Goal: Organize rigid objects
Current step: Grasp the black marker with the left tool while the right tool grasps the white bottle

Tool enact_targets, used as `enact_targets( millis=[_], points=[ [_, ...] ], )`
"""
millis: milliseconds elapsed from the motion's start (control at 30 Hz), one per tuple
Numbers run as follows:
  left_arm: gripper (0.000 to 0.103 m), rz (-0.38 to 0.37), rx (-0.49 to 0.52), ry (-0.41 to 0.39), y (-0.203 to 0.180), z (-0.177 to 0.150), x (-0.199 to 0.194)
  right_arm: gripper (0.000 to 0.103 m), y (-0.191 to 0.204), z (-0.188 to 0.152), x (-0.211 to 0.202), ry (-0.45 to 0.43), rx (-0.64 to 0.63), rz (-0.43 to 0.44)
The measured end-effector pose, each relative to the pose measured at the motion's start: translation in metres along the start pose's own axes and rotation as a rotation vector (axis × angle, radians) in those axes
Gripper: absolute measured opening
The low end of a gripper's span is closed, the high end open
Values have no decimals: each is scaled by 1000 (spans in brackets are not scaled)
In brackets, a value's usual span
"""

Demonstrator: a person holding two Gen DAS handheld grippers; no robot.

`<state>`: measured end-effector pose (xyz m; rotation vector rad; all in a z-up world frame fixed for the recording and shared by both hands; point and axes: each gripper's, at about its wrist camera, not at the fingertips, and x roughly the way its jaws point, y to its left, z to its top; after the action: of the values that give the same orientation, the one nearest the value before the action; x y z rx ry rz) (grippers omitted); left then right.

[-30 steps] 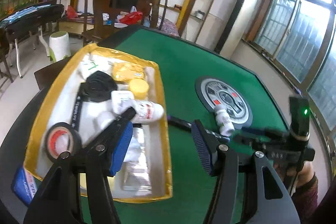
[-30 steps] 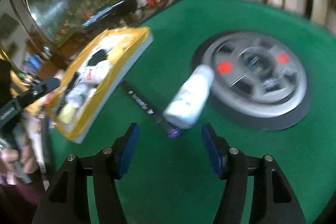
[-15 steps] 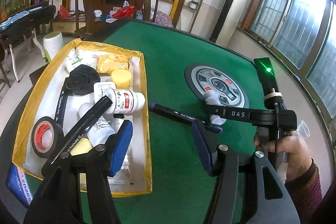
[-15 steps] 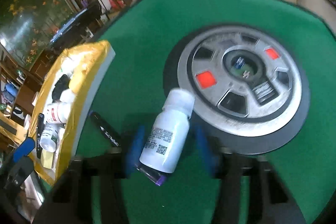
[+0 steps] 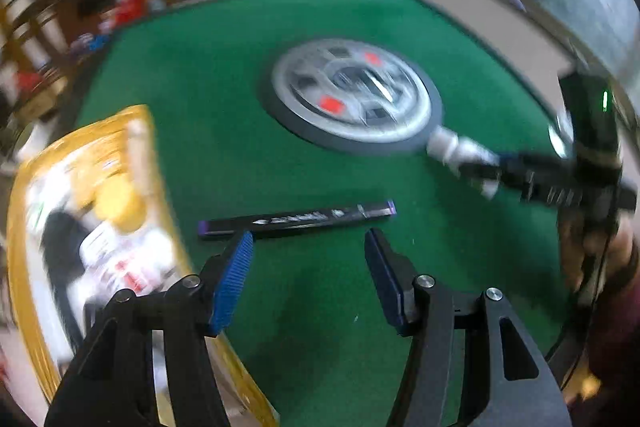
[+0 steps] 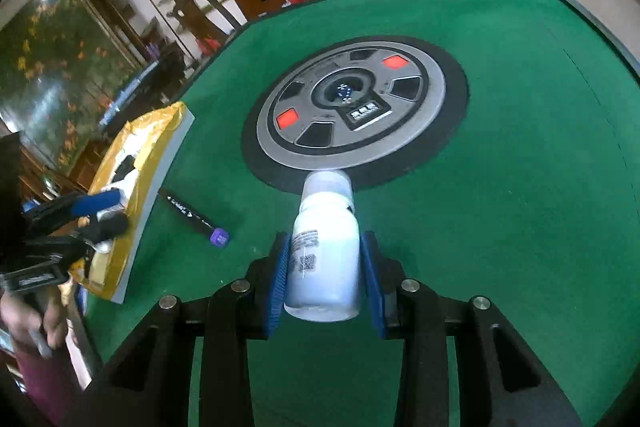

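A white bottle (image 6: pixel 324 255) lies on the green table (image 6: pixel 520 187), cap toward the round centre panel (image 6: pixel 416 131). My right gripper (image 6: pixel 322 241) is closing on it, both blue pads against its sides. In the left wrist view the same bottle (image 5: pixel 460 151) shows blurred at the right. A black marker with purple ends (image 5: pixel 296 219) lies just ahead of my left gripper (image 5: pixel 308 239), which is open and holds nothing. The marker (image 6: pixel 192 215) lies beside the gold-lined box (image 6: pixel 160 163); my left gripper (image 6: pixel 108 213) hovers at the box's near end.
The gold-lined box (image 5: pixel 156 163) at the left holds several bottles and other small items, blurred here. The round panel (image 5: pixel 352 95) is set into the table's middle. A person's hand (image 5: pixel 592 251) grips the right tool. Chairs, shelves and a dark screen stand behind.
My right gripper has come down over the white bottle and its pads have drawn in against it. My left gripper has swung right, from above the box to above the marker.
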<state>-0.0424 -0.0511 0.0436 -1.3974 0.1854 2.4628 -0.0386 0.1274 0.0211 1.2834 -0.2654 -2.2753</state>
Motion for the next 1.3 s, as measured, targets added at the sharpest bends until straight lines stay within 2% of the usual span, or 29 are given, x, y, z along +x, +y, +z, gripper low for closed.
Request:
enact_targets(
  millis=[67, 133, 200, 367, 533, 667, 700, 767, 867, 933, 1000, 1033, 1100, 1133, 1233, 1300],
  points=[
    [57, -4, 103, 48, -9, 1, 10, 30, 0, 3, -2, -5, 1, 18],
    [57, 73, 215, 14, -20, 0, 12, 30, 3, 5, -3, -12, -4, 33],
    [57, 95, 292, 61, -27, 0, 24, 30, 6, 6, -4, -11, -11, 53],
    [57, 130, 363, 131, -34, 6, 49, 30, 10, 5, -4, -11, -11, 72],
    [59, 134, 324, 127, -28, 17, 55, 30, 9, 6, -2, -12, 1, 65],
    [58, 105, 228, 148, -19, 18, 54, 30, 6, 3, -3, -8, 9, 62],
    [55, 104, 181, 159, -17, 18, 54, 30, 5, 3, -4, -11, 10, 61],
    [32, 81, 125, 167, -20, 16, 52, 30, 4, 3, -5, -15, 16, 62],
    [32, 5, 24, 167, -29, 11, 52, 30, 1, 3, -4, -14, 22, 53],
    [32, -22, -5, 150, -38, 5, 47, 30, 1, 3, -5, -16, 19, 46],
    [32, -45, -9, 135, -49, -3, 42, 30, 3, 3, -6, -22, 5, 27],
    [32, -33, 10, 122, -57, -7, 41, 30, 4, 3, -6, -27, -7, 14],
    [34, 16, 24, 90, -65, -12, 39, 30, 6, 3, -6, -27, -17, 6],
    [36, 16, 8, 80, -64, -13, 38, 30, 7, 3, -5, -25, -24, 3],
    [52, -30, -53, 50, -61, -14, 36, 30, 13, 2, -3, -27, -54, -23],
    [65, -22, -40, 36, -69, -13, 40, 30, 17, 0, -2, -28, -78, -45]
  ],
)
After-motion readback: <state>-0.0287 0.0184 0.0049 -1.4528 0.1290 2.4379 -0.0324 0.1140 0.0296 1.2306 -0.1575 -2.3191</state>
